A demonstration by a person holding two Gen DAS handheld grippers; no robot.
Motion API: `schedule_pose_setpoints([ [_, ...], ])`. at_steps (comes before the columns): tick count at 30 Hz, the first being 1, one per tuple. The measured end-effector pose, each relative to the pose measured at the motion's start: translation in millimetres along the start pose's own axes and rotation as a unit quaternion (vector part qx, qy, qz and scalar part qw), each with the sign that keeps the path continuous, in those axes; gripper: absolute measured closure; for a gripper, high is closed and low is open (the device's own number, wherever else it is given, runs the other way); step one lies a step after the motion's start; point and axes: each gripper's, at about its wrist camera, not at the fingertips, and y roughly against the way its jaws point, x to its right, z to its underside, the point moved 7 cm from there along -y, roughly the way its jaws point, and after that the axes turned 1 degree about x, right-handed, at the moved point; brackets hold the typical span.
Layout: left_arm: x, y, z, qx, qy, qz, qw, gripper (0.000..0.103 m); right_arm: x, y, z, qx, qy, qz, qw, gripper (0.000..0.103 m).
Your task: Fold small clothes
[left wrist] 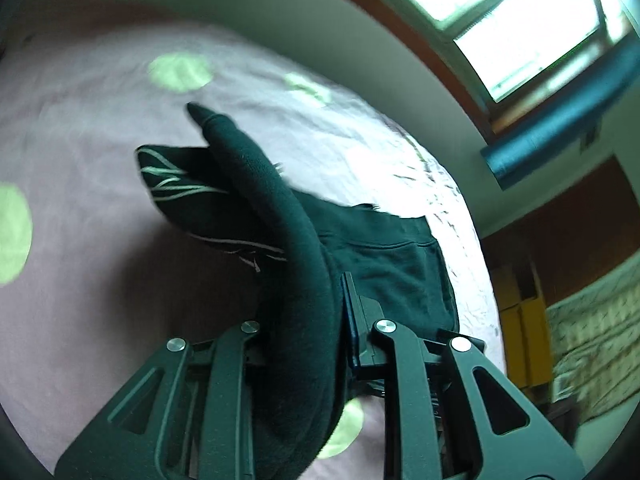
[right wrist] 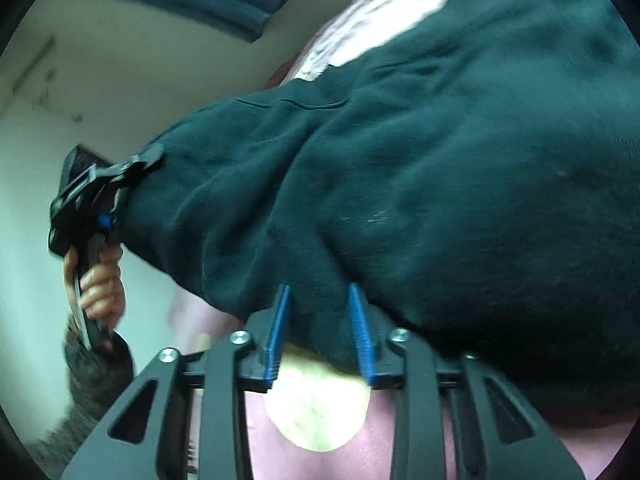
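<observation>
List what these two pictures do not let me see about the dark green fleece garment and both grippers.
- Left wrist view: the dark green fleece garment covers the left gripper; its left pad is hidden.
- Right wrist view: the right gripper has blue pads; cloth hides their tips.
- Garment type: unclear, bunched and blurred.
- Pink dotted bedsheet: edges cut off.

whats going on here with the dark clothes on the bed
A person is folding a dark garment on a pink bedsheet with green dots, using a hand-held tool in each hand. The left tool is shut on one edge of the garment and holds it up off the bed. The right tool has a fold of the same garment between its blue fingers. A second dark piece with pale stripes lies on the sheet behind it.
</observation>
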Motion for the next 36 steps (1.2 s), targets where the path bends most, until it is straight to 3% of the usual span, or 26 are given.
schedule_pose_setpoints([
  [7, 114, -39, 7, -0.006, -0.113, -0.035, 0.993, 0.083, -11, 17, 5, 0.004, 0.019, 0.011, 1.0, 0.066],
  [10, 158, -67, 20, -0.017, -0.148, -0.034, 0.9882, 0.083, -9, 46, 8, 0.021, 0.018, 0.013, 1.0, 0.064],
  [12, 180, -91, 29, -0.024, -0.168, -0.051, 0.9842, 0.083, 2, 76, 11, 0.038, 0.016, 0.024, 0.999, 0.055],
  [14, 197, -110, 39, -0.033, -0.181, -0.047, 0.9819, 0.086, 19, 105, 15, 0.055, 0.012, 0.042, 0.998, 0.054],
  [15, 206, -125, 46, -0.045, -0.18, -0.03, 0.9821, 0.103, 30, 120, 17, 0.063, 0.005, 0.051, 0.997, 0.054],
  [17, 222, -157, 66, -0.077, -0.179, -0.007, 0.9807, 0.103, 52, 147, 22, 0.079, -0.017, 0.063, 0.995, 0.054],
  [20, 233, -191, 91, -0.086, -0.223, -0.039, 0.9703, 0.103, 77, 179, 26, 0.101, -0.052, 0.065, 0.991, 0.054],
  [23, 242, -198, 106, -0.08, -0.24, -0.044, 0.9664, 0.102, 92, 206, 31, 0.124, -0.071, 0.058, 0.988, 0.054],
  [25, 247, -184, 108, -0.06, -0.242, -0.032, 0.968, 0.092, 94, 218, 31, 0.135, -0.068, 0.05, 0.987, 0.048],
  [27, 255, -158, 113, -0.028, -0.247, -0.024, 0.9683, 0.055, 92, 224, 28, 0.142, -0.067, 0.043, 0.987, 0.044],
  [29, 255, -119, 117, 0.024, -0.263, -0.025, 0.9643, 0.035, 85, 225, 24, 0.149, -0.07, 0.018, 0.986, 0.041],
  [32, 244, -77, 122, 0.074, -0.274, -0.042, 0.9579, 0.027, 62, 211, 10, 0.142, -0.068, -0.009, 0.987, 0.037],
  [36, 190, -38, 126, 0.131, -0.264, -0.106, 0.9498, 0.013, 43, 191, -21, 0.124, -0.063, -0.031, 0.99, 0.032],
])
